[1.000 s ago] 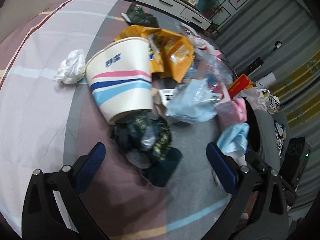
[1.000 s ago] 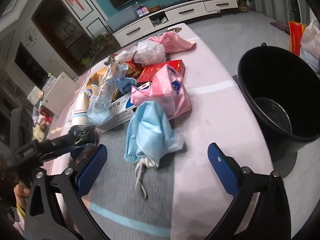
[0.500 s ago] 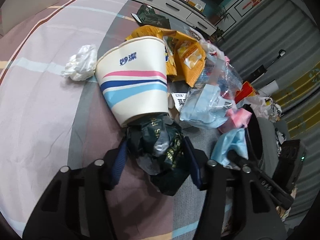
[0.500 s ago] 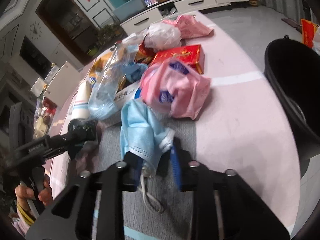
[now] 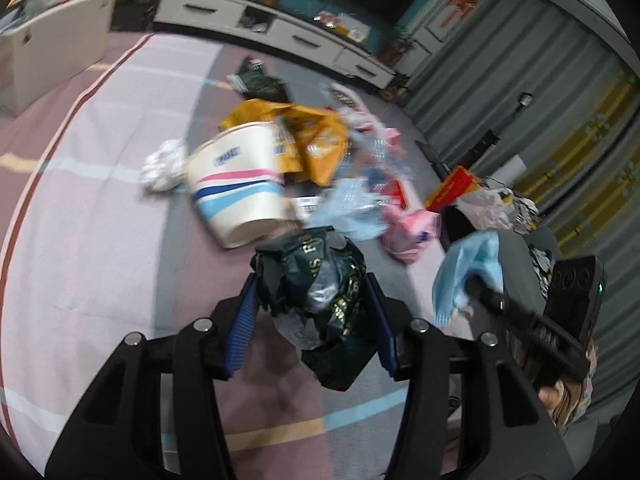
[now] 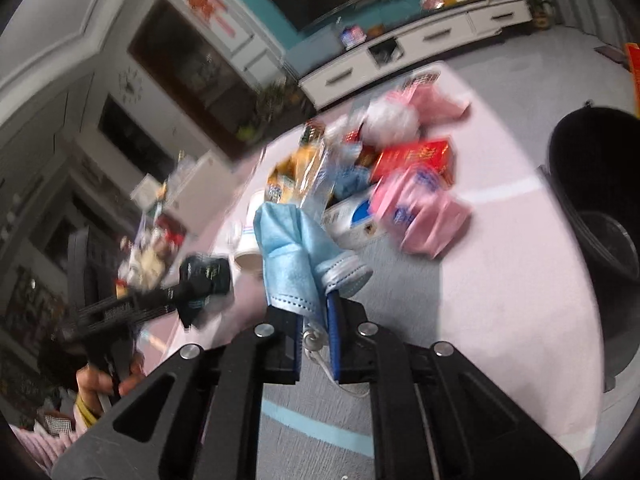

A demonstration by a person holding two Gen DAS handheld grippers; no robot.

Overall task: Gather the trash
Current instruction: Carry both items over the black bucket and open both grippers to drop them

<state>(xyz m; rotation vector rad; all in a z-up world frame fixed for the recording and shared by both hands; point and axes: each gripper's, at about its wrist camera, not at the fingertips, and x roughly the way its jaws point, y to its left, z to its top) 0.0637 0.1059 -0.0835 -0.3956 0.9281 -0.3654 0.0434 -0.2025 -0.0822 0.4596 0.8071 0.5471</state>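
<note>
The crumpled dark wrapper [image 5: 316,288] sits pinched between the jaws of the left gripper [image 5: 310,312], bulging out ahead of the pads and, as far as I can judge, lifted clear of the striped cloth [image 5: 100,240] on the worktop. The blue face mask [image 6: 292,256] hangs folded in the right gripper [image 6: 316,332], whose jaws are closed tight on its lower edge, an ear loop [image 6: 320,344] trailing down between them. Behind both lies the rest of the litter: a paper cup [image 5: 240,188] on its side, orange snack bags [image 5: 316,140], a pink packet [image 6: 420,212], a red box [image 6: 416,158]. What matters next is the black bin [image 6: 596,200]: it stands off the worktop's edge to the right of the mask. The right gripper looks the nearer to it, so I would expect the mask to go in first.
</note>
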